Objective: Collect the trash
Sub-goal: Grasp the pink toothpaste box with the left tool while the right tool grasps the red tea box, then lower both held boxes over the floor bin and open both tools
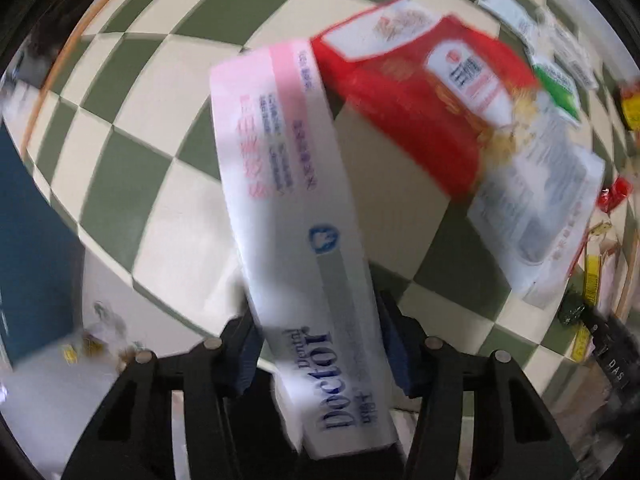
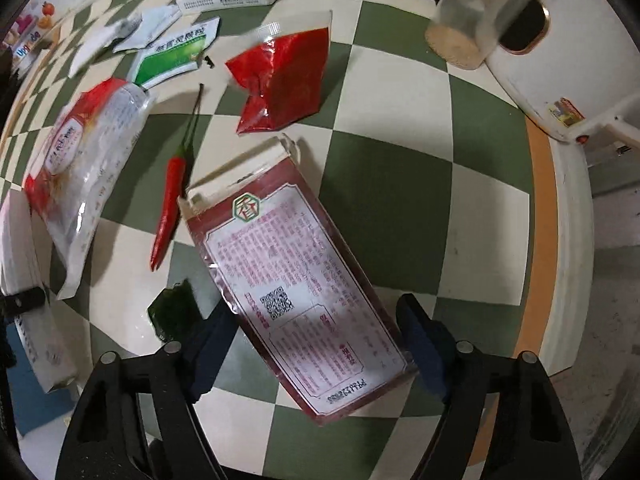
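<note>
the left gripper point(image 1: 316, 356) clamps the toothpaste box point(image 1: 296, 216), the right gripper point(image 2: 316, 344) straddles the dark red packet point(image 2: 296, 276) with jaws half-wide and not visibly pressing, while most wrappers still litter the bench point(image 2: 384, 200).

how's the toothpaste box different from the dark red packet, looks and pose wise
The toothpaste box is white and pink, a rigid carton; the dark red packet is a flat, glossy printed pouch. The box lifts at an angle between the left claw pads; the packet lies flat on the checked tablecloth. Each sits between a claw's jaws.
</note>
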`<state>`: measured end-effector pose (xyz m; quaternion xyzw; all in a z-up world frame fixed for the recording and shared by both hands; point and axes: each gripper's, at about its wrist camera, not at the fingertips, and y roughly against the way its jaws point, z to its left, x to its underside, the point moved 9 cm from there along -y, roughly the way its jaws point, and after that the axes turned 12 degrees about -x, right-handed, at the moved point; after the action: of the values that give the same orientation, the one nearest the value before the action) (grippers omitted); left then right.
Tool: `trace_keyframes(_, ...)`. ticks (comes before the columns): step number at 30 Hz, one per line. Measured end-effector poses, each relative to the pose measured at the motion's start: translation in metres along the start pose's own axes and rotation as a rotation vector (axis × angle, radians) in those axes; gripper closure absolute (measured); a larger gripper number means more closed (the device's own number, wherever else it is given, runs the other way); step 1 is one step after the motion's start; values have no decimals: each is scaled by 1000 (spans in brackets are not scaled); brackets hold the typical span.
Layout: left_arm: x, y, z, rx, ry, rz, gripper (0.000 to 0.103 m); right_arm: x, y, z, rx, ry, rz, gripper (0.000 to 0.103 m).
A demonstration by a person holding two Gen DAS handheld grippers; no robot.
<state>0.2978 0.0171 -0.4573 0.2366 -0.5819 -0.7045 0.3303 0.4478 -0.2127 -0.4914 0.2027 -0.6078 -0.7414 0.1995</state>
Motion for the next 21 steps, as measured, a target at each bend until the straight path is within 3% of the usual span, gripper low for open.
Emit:
trace_keyframes(5,5,18,-1,-30,-48,-60,57,6,1,2,5,-24,-33,27)
trace_keyframes(13,39,72,22,-93,-178,-252,58,40,28,11,-29,-176,-111,36)
trace_keyframes(17,73,100,38,-61,-271,-374,57,66,52,29,-48,-246,-179,36)
trace_keyframes(19,80,95,51,-31,-317,-410,57,78,69,49,-49,-248,-269,36)
trace_keyframes(21,100,93,76,9,-379,-432,58,111,84,81,-67,-280,-322,37)
